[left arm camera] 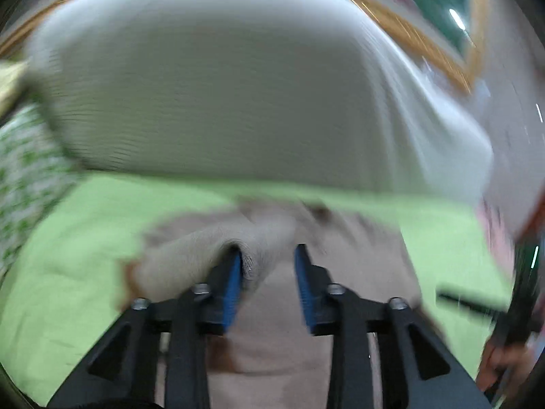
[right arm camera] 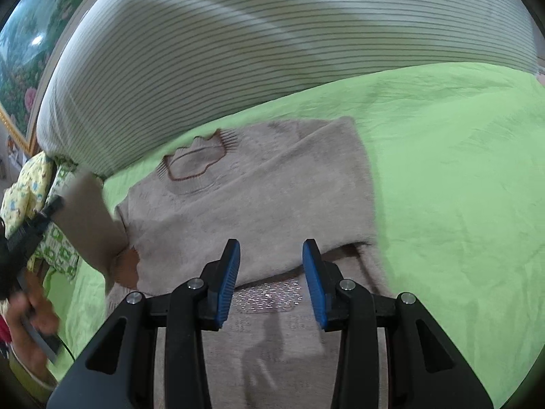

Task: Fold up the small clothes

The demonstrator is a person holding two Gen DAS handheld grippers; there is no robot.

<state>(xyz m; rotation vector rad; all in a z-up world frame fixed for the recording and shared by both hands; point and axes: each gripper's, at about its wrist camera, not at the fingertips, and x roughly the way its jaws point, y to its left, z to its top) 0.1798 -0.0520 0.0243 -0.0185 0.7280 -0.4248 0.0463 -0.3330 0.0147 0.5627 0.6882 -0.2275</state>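
A small beige knit sweater (right arm camera: 259, 197) with a brown-trimmed collar (right arm camera: 194, 163) lies on a green sheet (right arm camera: 460, 170). Its right side is folded over the body. My right gripper (right arm camera: 270, 262) is open and empty, just above the sweater's lower part. In the blurred left wrist view, my left gripper (left arm camera: 269, 262) stands open, with a fold of the sweater (left arm camera: 190, 255) draped over its left finger (left arm camera: 235, 272). In the right wrist view the left gripper (right arm camera: 37, 225) is at the left with a sleeve (right arm camera: 88, 218) lifted beside it.
A large striped pillow (right arm camera: 272, 34) lies behind the sweater. Patterned green-and-white fabric (right arm camera: 58, 242) sits at the left. A framed picture (right arm camera: 24, 68) hangs on the wall beyond. The green sheet extends to the right.
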